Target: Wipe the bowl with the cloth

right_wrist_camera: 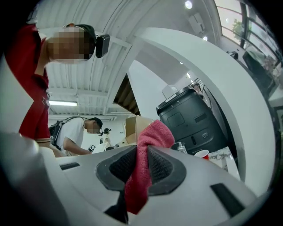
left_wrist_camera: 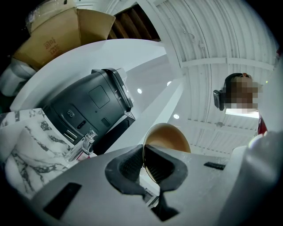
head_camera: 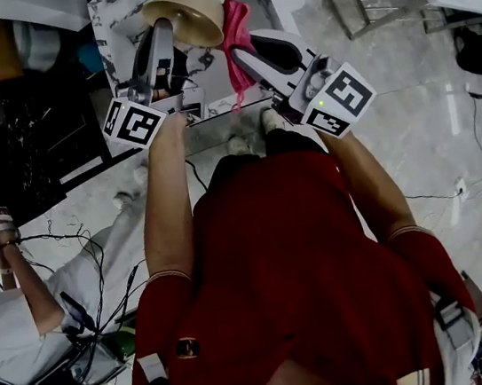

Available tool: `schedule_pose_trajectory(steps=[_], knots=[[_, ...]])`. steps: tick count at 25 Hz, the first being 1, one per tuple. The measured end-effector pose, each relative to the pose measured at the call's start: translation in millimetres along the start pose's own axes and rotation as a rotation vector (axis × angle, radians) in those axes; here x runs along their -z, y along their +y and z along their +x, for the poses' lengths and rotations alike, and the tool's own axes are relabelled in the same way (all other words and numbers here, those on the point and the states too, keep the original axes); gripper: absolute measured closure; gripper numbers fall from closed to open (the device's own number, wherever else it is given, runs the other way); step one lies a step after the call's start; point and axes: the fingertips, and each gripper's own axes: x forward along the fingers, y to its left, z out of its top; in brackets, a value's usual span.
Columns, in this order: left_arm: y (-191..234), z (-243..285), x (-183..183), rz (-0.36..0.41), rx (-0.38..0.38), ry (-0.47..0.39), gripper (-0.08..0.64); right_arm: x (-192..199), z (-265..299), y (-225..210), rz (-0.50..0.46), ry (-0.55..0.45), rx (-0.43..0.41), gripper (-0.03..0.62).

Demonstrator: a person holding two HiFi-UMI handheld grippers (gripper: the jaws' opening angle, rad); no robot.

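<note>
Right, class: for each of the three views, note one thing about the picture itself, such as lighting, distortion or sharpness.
Head view: dim overall, the red shirt muddy and dark. Left gripper view: strong fisheye, black corners, ceiling ribs bowed, yet the bowl is sharp. Right gripper view: same fisheye vignette, strip light blown out, cloth crisp.

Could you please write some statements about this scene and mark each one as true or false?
1. The left tool is closed on the rim of the bowl. True.
2. The right tool holds nothing. False: it grips the pink cloth.
3. Both tools grip the bowl. False: only the left tool does.
4. A dark machine stands beyond the bowl. True.
</note>
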Motion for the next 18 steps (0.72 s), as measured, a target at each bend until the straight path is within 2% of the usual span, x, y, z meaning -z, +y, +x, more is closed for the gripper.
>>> schedule_pose_trajectory(steps=[10, 18], knots=[[7.9, 0.1, 8.2, 0.026, -0.017, 0.137, 0.540, -3.4, -1.1, -6.7, -0.181, 0.087, 0.019, 0.525], [9.5, -2.3, 20.3, 0.106, -0.025, 0.262, 0.540, -11.0, -1.0, -10.9, -0.333, 0.167, 0.001, 0.525]])
